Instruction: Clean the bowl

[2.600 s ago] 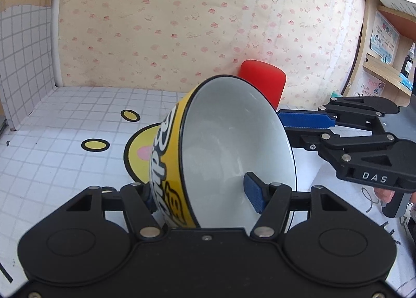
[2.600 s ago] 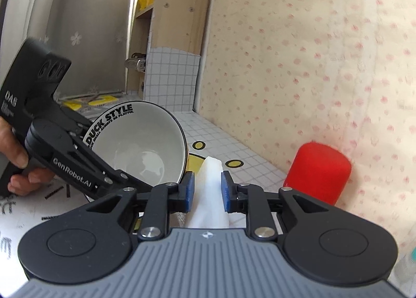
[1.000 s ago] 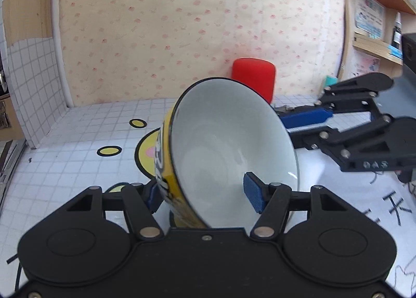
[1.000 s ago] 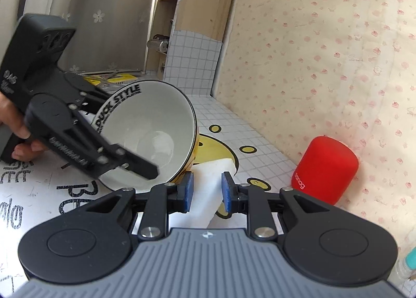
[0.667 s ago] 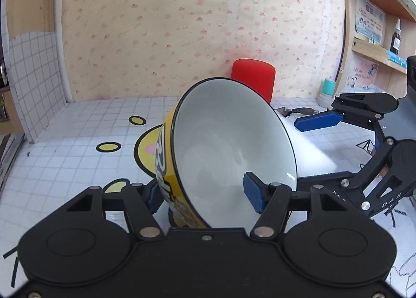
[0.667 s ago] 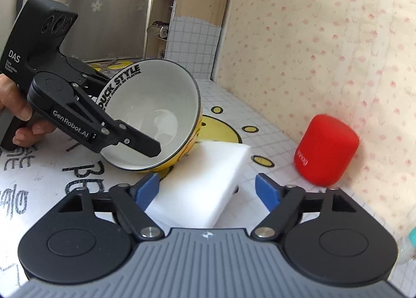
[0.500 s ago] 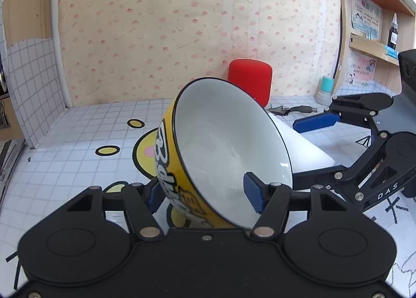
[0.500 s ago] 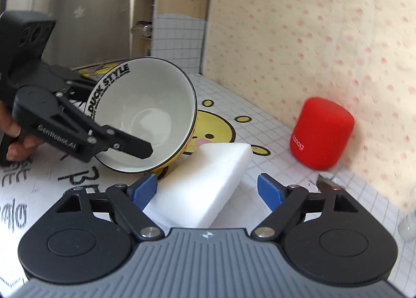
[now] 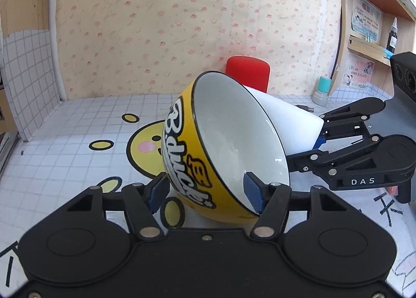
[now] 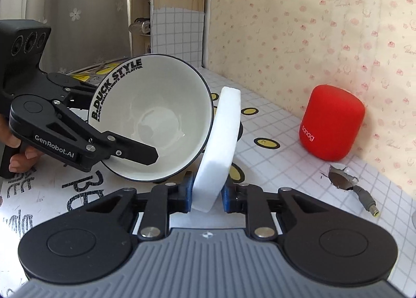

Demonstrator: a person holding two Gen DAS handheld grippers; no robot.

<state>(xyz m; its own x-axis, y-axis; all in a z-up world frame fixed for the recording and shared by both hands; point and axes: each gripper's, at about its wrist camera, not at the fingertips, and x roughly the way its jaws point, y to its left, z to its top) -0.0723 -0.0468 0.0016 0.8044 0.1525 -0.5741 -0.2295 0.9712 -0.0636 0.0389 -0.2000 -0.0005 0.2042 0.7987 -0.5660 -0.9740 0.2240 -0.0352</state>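
Left wrist: my left gripper pinches tilted yellow bowl by rim, above table. Sponge behind bowl.

Right wrist: my right gripper, jaws just closed, squeezes white sponge against bowl's outer edge. Red speaker near wall.

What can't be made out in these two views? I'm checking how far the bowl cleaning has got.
- Left wrist view: the far end of the white sponge lies behind the bowl rim, so contact there is hidden.
- Right wrist view: the bowl's yellow outside faces away; any dirt there is unseen.
- Right wrist view: the left gripper covers part of the bowl's inside.
- Both views: the bowl's foot is hidden.
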